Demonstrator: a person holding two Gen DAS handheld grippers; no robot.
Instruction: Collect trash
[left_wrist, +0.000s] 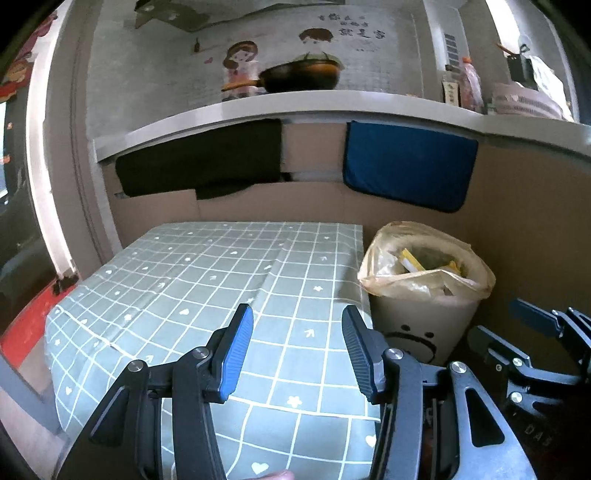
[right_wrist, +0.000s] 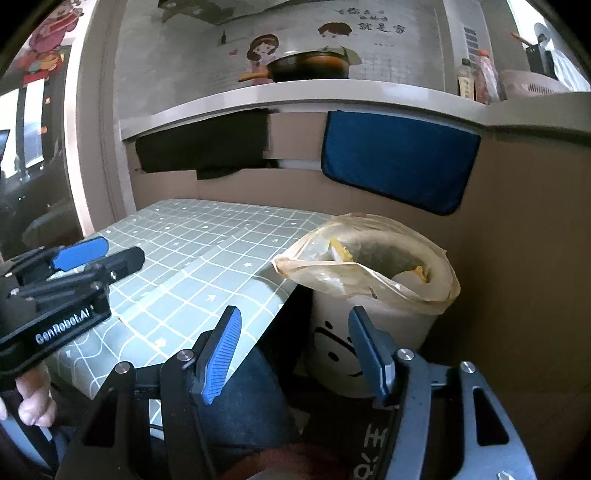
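Note:
A white trash bin (left_wrist: 421, 325) with a drawn face and a yellowish plastic liner stands to the right of the table; it holds yellow wrappers and other trash. It also shows in the right wrist view (right_wrist: 373, 295). My left gripper (left_wrist: 297, 350) is open and empty above the table's near right part. My right gripper (right_wrist: 293, 350) is open and empty, low in front of the bin, and it shows at the right in the left wrist view (left_wrist: 517, 332). The left gripper also shows at the left in the right wrist view (right_wrist: 99, 254).
The table (left_wrist: 207, 273) has a green checked cloth with small white hearts. Brown cardboard walls (left_wrist: 535, 229) stand behind the table and bin. A black cloth (left_wrist: 199, 158) and a blue cloth (left_wrist: 406, 166) hang from a shelf with a pan (left_wrist: 299, 77).

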